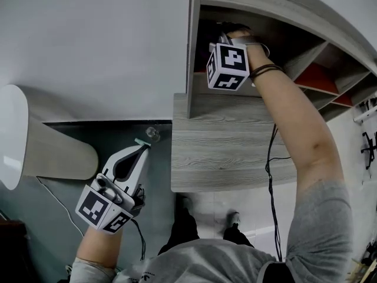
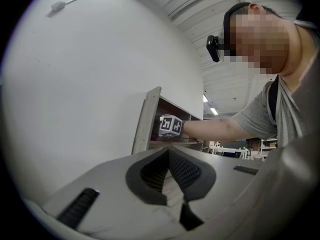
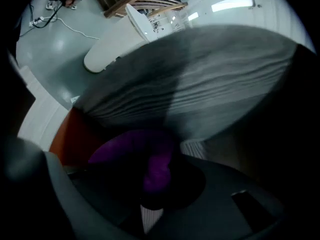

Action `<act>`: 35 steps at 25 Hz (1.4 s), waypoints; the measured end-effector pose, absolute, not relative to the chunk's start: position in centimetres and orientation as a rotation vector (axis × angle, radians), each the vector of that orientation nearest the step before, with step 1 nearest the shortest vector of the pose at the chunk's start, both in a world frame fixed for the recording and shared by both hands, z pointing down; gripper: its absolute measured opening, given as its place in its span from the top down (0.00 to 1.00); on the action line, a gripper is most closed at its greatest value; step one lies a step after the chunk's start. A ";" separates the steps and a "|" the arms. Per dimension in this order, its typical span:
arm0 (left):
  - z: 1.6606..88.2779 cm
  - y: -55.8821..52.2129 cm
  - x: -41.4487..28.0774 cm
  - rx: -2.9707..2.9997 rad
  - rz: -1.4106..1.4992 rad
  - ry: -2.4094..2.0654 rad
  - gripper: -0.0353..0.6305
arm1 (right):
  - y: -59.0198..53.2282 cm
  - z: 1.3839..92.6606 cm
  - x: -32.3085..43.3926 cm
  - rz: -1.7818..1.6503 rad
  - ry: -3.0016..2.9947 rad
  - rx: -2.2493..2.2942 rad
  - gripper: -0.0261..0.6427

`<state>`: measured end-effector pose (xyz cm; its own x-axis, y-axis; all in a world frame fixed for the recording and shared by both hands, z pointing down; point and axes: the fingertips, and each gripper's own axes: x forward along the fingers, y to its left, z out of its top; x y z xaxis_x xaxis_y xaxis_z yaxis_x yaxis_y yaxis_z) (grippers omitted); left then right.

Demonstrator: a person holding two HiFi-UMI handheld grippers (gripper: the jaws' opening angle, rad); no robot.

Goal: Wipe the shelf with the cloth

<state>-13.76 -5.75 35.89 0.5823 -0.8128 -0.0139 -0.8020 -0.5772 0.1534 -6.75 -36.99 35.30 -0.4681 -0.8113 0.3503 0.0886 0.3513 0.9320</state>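
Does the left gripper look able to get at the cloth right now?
Probably not: the left gripper hangs low, outside the shelf, while the cloth is up inside it, clamped in the right gripper.

A workshop-like hall — strip lights (image 2: pixel 214 111), workbenches (image 2: pixel 223 148), cable (image 3: pixel 75 29) across grey floor (image 3: pixel 47 59).

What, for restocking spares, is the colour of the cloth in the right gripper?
Purple; the cloth shows best in the right gripper view.

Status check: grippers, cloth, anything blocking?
Right gripper shut on purple cloth, inside a shelf compartment. Left gripper shut, empty, low beside the shelf. No obstruction visible.
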 end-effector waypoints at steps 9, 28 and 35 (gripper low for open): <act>35.4 -6.2 -13.3 2.678 -0.146 -1.389 0.92 | -39.0 38.1 -4.7 -1.234 -1.464 0.535 0.87; 34.7 -5.6 -13.6 2.706 -0.151 -1.375 0.92 | -41.3 38.4 15.9 -0.855 -0.919 0.645 0.87; 36.1 -7.5 -12.7 2.722 -0.189 -1.302 0.92 | -34.9 33.0 12.6 -0.891 -1.372 0.981 0.87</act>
